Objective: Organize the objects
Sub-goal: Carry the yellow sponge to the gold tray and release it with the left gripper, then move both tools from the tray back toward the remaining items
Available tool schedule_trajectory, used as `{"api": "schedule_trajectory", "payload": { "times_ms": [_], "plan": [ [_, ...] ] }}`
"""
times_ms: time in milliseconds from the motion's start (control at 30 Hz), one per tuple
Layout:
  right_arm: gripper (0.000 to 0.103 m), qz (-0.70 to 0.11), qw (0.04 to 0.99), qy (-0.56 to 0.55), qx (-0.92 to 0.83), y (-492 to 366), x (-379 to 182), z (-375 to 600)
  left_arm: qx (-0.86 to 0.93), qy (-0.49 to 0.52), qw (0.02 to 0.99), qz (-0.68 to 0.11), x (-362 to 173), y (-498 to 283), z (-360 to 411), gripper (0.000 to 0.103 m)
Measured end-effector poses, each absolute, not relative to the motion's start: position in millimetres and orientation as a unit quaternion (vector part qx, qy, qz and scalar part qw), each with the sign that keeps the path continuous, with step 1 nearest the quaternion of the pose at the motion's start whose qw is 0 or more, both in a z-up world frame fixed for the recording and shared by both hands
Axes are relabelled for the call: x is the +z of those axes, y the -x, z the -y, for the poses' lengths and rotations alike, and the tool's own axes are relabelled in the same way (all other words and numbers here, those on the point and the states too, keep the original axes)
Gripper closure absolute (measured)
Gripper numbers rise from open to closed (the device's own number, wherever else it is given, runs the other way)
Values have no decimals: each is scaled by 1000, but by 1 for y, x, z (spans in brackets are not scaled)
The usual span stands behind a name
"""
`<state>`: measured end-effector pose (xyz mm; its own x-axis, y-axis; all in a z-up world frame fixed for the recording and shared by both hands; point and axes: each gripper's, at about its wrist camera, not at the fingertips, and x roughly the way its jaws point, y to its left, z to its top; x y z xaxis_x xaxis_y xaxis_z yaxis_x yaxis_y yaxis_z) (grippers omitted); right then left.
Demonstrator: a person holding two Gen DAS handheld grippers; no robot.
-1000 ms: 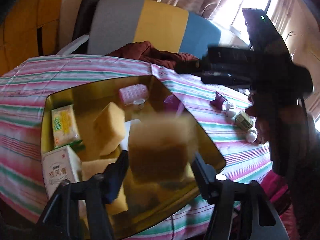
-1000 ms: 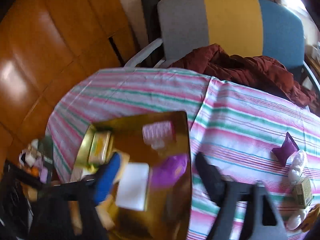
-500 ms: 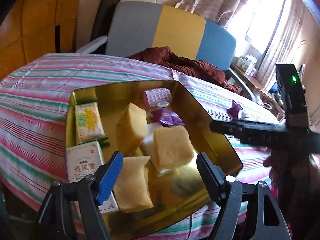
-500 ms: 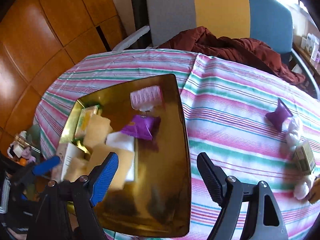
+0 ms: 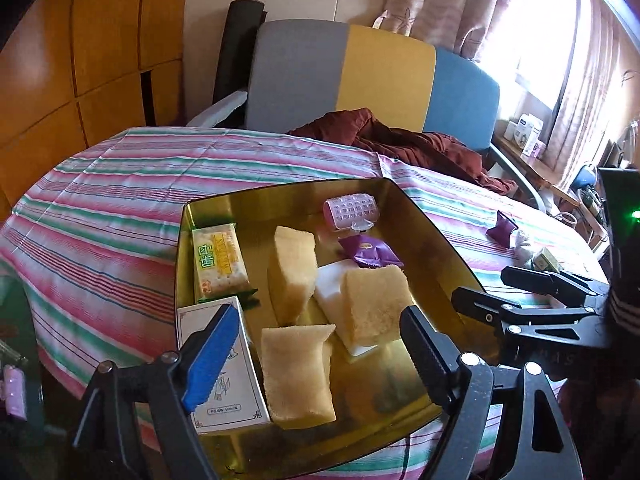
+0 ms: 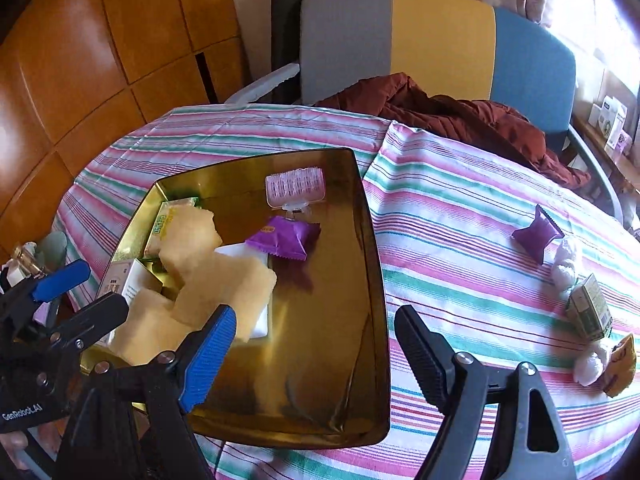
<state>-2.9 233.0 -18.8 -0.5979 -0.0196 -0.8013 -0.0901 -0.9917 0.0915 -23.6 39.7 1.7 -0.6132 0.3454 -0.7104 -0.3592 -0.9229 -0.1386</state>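
**Right wrist view: tray partly loaded, loose items remain**

The gold tray (image 6: 372, 320) lies ahead of the right claw (image 6: 316, 344), whose jaws stand apart and empty. It holds sponges (image 6: 224, 284), a purple packet (image 6: 286, 238), a pink roller (image 6: 295, 188) and boxes. Right of this claw, a second purple packet (image 6: 536, 236), a green carton (image 6: 590, 312) and white balls (image 6: 566, 262) remain on the striped surface (image 6: 460, 248). The left claw (image 5: 316, 350) is opening above the sponges, gripping nothing.

Gold tray (image 5: 436, 240); purple packet (image 5: 370, 250); pink-green striped tablecloth (image 5: 120, 208).
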Motion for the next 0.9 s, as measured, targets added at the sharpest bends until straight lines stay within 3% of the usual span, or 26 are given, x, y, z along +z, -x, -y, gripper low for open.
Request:
{"api": "schedule_trajectory", "payload": {
  "times_ms": [900],
  "plan": [
    [18,-78,46,436,895,-12,-22,-253,905,380,178,-64,4,19,-57,20]
  ]
}}
